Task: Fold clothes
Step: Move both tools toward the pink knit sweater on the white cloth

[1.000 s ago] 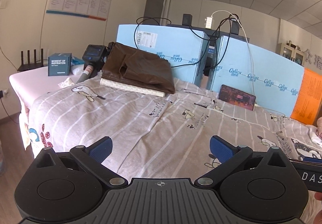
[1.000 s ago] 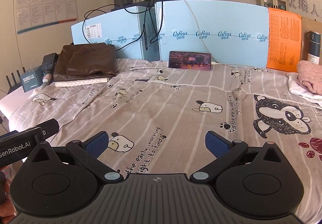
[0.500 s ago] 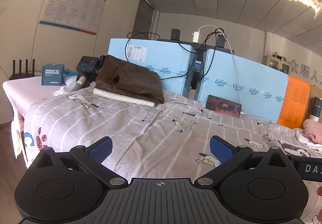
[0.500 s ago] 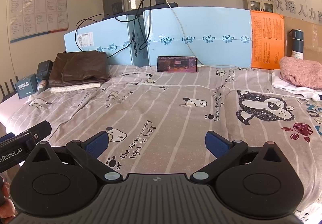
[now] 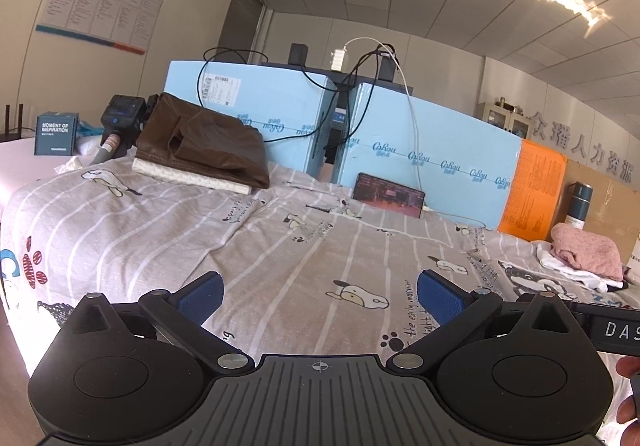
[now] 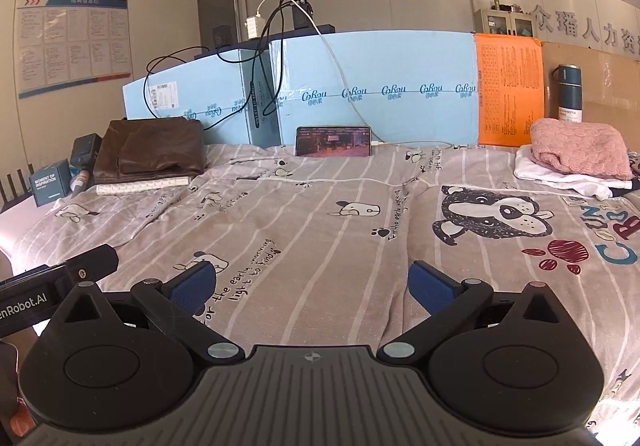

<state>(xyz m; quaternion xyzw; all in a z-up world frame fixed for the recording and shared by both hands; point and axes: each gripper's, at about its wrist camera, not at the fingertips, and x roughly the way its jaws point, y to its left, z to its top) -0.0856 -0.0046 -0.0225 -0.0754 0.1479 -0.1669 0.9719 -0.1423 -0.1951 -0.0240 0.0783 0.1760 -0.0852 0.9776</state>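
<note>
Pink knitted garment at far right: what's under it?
The pink knitted garment lies on crumpled white cloth, with something dark at the edge. Anything deeper is covered.

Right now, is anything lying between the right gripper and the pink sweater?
Nothing visible: only bare bedsheet lies between the open right gripper and the pink sweater, which sits on white clothes.

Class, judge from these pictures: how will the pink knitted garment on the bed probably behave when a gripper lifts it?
The pink knitted garment lies in a soft, rumpled heap, so it will probably flop and sag. Its chunky knit likely grips well, not slipping. Lifting may drag the white garment beneath it.
</note>
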